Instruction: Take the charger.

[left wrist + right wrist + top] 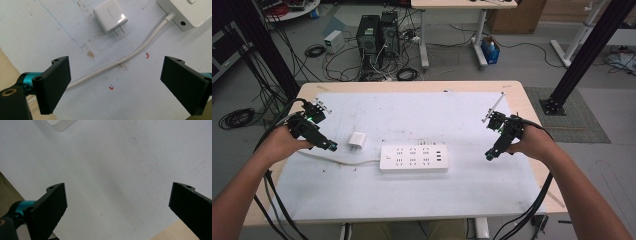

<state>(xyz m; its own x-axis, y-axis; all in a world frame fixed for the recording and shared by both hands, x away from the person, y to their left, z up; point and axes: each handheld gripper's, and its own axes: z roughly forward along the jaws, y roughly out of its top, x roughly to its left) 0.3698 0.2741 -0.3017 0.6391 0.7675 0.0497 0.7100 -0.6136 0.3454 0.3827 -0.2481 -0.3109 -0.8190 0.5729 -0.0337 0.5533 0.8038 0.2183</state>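
A white power strip [413, 158] lies at the middle of the white mat, its white cable [337, 160] running off to the left. A small white charger plug [358, 140] lies just left of the strip, prongs showing in the left gripper view [110, 19]. My left gripper [330, 146] hovers open left of the charger, over the cable [117, 62], nothing between its jaws. My right gripper [490, 154] is held open to the right of the strip, above bare mat, a corner of the strip [61, 124] at the top of its view.
The white mat [412, 190] covers most of a wooden table [522, 97]. Beyond the far edge, computer towers [376, 33], tangled cables and black frame posts [584, 55] stand on the floor. Small red marks [147, 55] dot the mat.
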